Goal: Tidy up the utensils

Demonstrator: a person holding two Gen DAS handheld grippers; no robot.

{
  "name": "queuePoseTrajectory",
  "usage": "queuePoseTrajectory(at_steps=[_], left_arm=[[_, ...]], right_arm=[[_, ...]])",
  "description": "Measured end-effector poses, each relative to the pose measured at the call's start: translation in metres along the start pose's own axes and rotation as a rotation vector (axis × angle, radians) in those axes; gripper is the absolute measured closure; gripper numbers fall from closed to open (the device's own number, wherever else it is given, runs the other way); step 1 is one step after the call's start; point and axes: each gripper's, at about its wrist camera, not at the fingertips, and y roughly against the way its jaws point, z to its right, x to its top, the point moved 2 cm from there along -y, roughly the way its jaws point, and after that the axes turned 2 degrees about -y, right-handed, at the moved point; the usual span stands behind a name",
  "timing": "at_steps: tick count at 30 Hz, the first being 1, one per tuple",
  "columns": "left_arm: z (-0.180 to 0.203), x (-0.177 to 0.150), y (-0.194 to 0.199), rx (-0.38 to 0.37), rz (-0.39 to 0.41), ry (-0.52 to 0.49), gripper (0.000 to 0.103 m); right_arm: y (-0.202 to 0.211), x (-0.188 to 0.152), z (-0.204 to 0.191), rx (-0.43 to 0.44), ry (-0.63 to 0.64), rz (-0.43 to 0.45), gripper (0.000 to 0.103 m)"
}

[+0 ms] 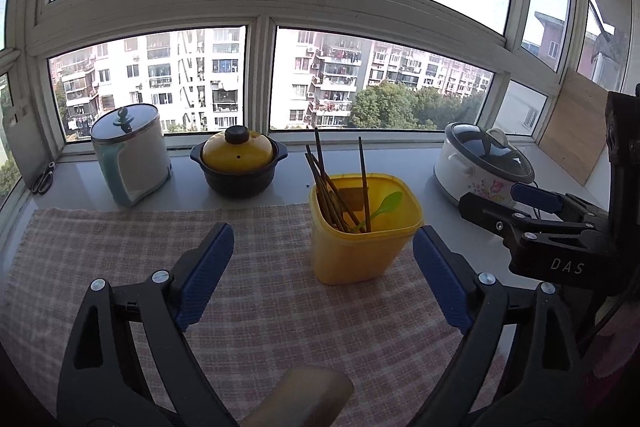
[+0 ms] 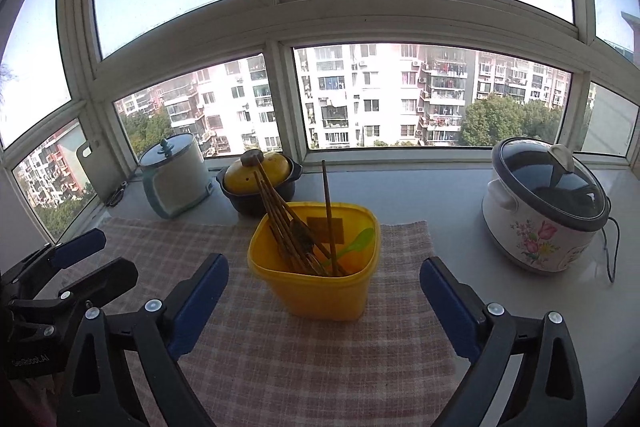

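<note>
Readable writing: "DAS" in pale letters on the black body of your right gripper, seen at the right edge of the left wrist view; a partly legible mark ending "Robot.AI" on your left gripper, lower left of the right wrist view.

Your left gripper stands wide, nothing between its ribbed blue pads. Your right gripper likewise, wide and empty.

The yellow plastic tub, squarish with rounded corners, sits centre frame on the checked woven cloth. It holds a bundle of brown chopsticks, count unclear, and one green plastic spoon.

Along the sill: one glass-lidded white cooker, one dark clay pot with yellow lid, one floral-printed rice cooker.
</note>
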Motion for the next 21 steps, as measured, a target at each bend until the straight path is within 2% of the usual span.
queuePoseTrajectory(at_steps=[11, 21], left_arm=[[-0.011, -0.007, 0.012, 0.096, 0.006, -0.015, 0.000], [-0.014, -0.016, 0.014, 0.101, -0.016, -0.035, 0.000]], right_arm=[[0.012, -0.007, -0.009, -0.058, 0.007, 0.040, 0.000], [0.011, -0.016, -0.010, -0.081, -0.011, 0.034, 0.000]])
